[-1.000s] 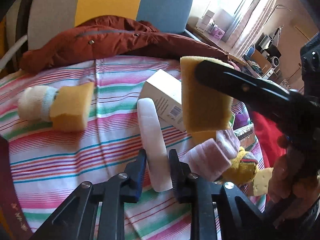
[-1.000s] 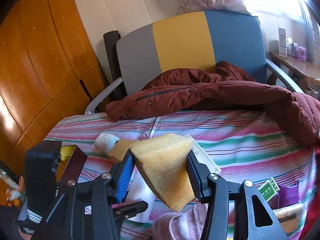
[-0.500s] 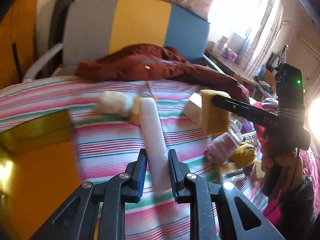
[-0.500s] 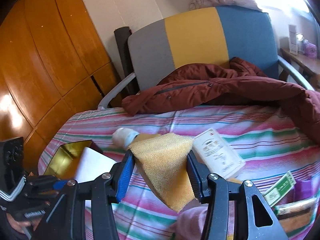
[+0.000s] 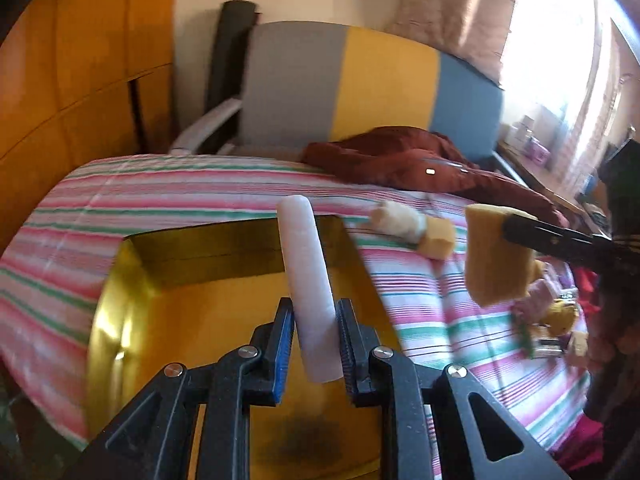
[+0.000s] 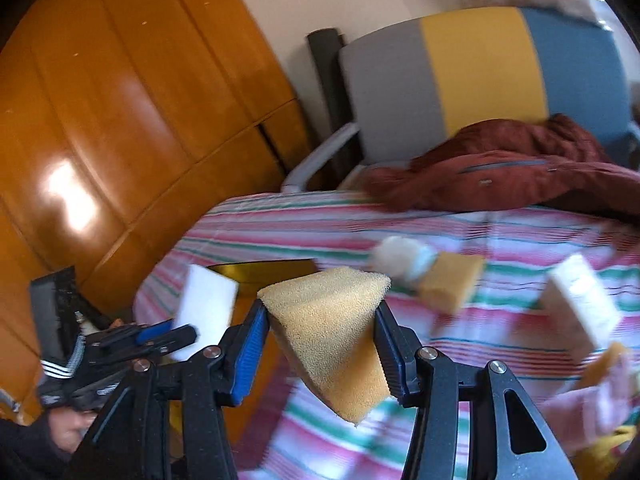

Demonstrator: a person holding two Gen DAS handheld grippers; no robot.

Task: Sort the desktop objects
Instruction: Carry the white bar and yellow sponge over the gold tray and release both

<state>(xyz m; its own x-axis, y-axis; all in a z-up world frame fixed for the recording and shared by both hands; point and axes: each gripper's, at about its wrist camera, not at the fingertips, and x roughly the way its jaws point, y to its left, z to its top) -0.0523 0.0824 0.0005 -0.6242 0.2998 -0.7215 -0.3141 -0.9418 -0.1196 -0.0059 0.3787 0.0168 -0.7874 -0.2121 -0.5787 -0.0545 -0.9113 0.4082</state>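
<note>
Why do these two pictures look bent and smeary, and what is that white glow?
Left wrist view: fisheye lens curves the striped cloth; the window is blown out white; the white foam bar stays sharp. Right wrist view: the yellow sponge is crisp, the background motion-blurred, glare on the wooden panel.

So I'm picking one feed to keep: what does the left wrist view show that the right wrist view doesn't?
Left wrist only: the gold box's open inside, below the white foam piece in the left claw.
Right wrist only: the white carton lying on the striped cloth.
Both: the yellow sponge clamped in the right claw, the red jacket and the chair.
</note>
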